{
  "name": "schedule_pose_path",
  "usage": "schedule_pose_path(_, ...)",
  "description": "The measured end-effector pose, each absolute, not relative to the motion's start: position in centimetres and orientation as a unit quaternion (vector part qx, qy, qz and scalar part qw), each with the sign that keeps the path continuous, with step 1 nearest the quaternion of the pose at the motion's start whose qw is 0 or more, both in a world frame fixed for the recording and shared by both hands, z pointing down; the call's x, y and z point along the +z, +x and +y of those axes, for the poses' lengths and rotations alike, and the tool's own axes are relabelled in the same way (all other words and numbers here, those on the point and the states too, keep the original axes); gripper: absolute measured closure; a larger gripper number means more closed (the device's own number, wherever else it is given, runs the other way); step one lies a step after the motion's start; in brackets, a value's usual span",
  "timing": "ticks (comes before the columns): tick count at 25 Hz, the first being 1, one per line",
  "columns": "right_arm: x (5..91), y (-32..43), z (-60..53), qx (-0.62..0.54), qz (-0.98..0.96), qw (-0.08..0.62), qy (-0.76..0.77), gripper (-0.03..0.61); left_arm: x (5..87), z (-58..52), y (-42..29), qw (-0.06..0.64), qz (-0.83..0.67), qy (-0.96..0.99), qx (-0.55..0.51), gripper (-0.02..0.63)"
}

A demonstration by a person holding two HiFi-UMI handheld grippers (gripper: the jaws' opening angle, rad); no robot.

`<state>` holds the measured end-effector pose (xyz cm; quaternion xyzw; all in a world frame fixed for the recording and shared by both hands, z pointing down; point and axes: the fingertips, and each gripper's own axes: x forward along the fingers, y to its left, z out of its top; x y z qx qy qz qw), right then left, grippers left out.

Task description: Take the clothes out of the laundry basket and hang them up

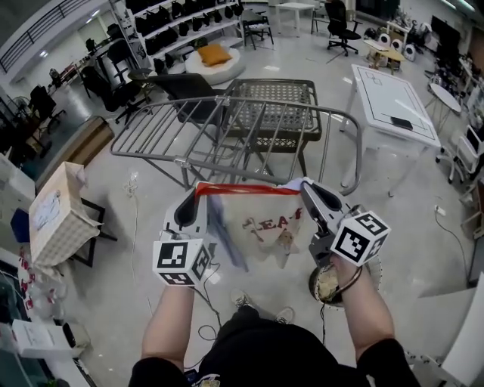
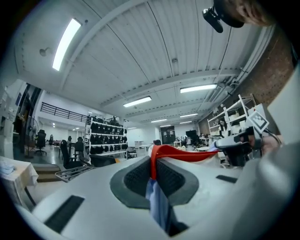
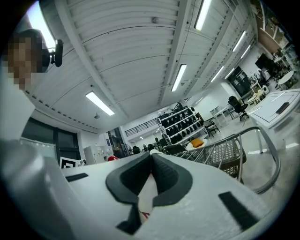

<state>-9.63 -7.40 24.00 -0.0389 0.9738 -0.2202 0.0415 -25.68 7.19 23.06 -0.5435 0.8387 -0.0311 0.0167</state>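
Drying rack (image 1: 227, 125) behind; garment (image 1: 265, 215) print blurred, unreadable.

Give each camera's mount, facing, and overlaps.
Head view: on head, steeply down; garment stretched between left hand-held gripper and right hand-held gripper, drying rack beyond; forearms show.
Left gripper view: rides it, level along jaws shut on garment; head shows.
Right gripper view: likewise, facing the rack; head shows too.
All share the garment.

Big open lab/office w/ storage racks (image 1: 181, 24), office chairs (image 1: 342, 26), white table (image 1: 382, 94), strip lights (image 2: 67, 42).
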Motion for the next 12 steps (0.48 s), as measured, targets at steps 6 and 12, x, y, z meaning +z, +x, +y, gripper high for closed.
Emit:
schedule_pose_path(6,22.7,-13.5,-6.5,-0.207,0.977,0.046,-0.030,0.566,22.0,8.3,-29.6,0.032,0.843,-0.537,-0.023,0.589)
schedule_pose_path(12,22.7,-19.2,-6.2,-0.203,0.976,0.047,-0.065,0.566,22.3,7.7,-36.1,0.030,0.825,-0.564,-0.019,0.589)
